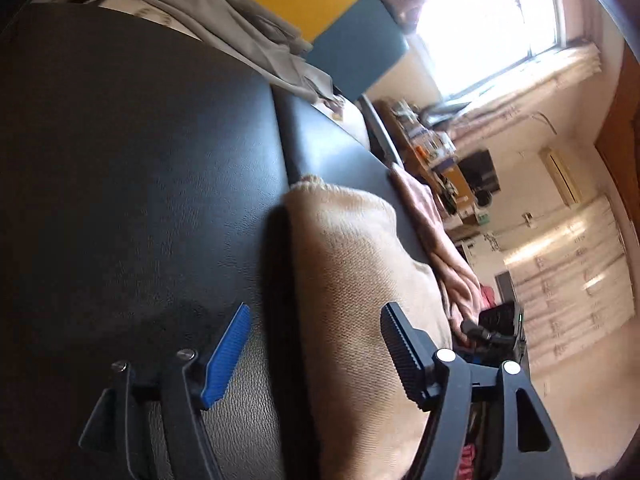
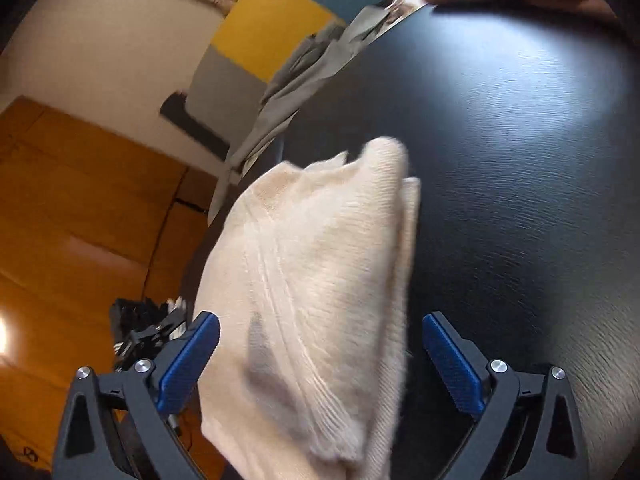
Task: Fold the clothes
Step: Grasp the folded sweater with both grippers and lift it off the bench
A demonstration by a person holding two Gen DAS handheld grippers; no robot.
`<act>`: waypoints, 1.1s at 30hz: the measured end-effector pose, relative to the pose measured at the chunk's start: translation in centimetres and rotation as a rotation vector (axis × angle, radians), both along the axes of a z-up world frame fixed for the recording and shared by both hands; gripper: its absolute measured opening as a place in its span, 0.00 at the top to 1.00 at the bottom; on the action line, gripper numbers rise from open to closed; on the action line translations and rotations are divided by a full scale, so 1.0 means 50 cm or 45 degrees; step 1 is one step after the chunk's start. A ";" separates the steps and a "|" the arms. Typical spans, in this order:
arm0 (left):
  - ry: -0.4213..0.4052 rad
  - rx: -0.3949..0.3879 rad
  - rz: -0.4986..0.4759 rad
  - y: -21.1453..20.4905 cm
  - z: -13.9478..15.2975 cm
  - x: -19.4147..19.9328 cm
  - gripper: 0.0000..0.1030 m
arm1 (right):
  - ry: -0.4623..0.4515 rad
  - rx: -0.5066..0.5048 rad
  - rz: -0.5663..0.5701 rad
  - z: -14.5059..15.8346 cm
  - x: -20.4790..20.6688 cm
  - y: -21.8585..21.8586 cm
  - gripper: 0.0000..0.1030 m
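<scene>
Beige knit garment (image 2: 312,280), folded into a bundle, sits on black leather-textured table (image 2: 520,160) near its edge, btwn fingers of both my grippers. Left gripper (image 1: 316,344) fingers wide apart, cloth btwn them, not clamped. Right gripper (image 2: 320,356) fingers also apart, straddling cloth. Grey crumpled fabric (image 1: 224,20) lies at table's far edge. Pinkish cloth (image 1: 432,232) along the edge beside the bundle.

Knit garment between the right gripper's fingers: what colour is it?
Pale cream-beige, plain ribbed knit garment, no print. Clearest in the right wrist view.
</scene>
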State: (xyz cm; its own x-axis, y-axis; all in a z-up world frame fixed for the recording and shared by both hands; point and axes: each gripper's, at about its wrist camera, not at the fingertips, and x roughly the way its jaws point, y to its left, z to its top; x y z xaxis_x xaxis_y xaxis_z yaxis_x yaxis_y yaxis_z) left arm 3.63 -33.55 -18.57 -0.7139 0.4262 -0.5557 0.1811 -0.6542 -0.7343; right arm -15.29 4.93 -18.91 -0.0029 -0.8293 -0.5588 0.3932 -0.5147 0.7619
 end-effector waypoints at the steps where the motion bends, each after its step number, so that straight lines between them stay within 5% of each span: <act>1: 0.022 0.025 -0.037 0.009 -0.005 -0.008 0.33 | -0.007 -0.006 0.031 -0.001 -0.003 -0.011 0.00; 10: 0.036 0.093 -0.196 0.047 -0.039 -0.088 0.30 | -0.018 -0.004 0.167 -0.016 -0.006 -0.064 0.00; 14: 0.005 0.145 -0.196 0.047 -0.044 -0.090 0.39 | 0.078 0.069 0.228 -0.007 0.010 -0.095 0.00; 15: -0.001 0.166 -0.192 0.047 -0.048 -0.089 0.50 | 0.115 0.109 0.232 -0.004 0.016 -0.105 0.06; 17: 0.004 0.176 -0.168 0.052 -0.047 -0.083 0.56 | 0.194 0.202 0.239 0.002 0.028 -0.130 0.49; 19: 0.029 0.116 -0.136 0.062 -0.030 -0.066 0.60 | 0.191 0.188 0.248 -0.002 0.040 -0.154 0.56; 27: 0.226 0.002 0.061 0.014 0.076 0.103 0.62 | 0.161 0.026 0.454 0.006 0.139 -0.320 0.58; 33: 0.374 -0.124 0.321 -0.101 0.184 0.308 0.62 | 0.190 -0.156 0.732 0.074 0.263 -0.579 0.59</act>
State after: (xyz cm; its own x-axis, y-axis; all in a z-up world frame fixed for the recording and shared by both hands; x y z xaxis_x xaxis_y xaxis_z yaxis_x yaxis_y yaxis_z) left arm 19.04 -38.61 -9.35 -0.9237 0.1728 -0.3418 0.1364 -0.6854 -0.7153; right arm -2.16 -24.04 -15.20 0.3936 -0.7795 -0.4873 0.6897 -0.1001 0.7171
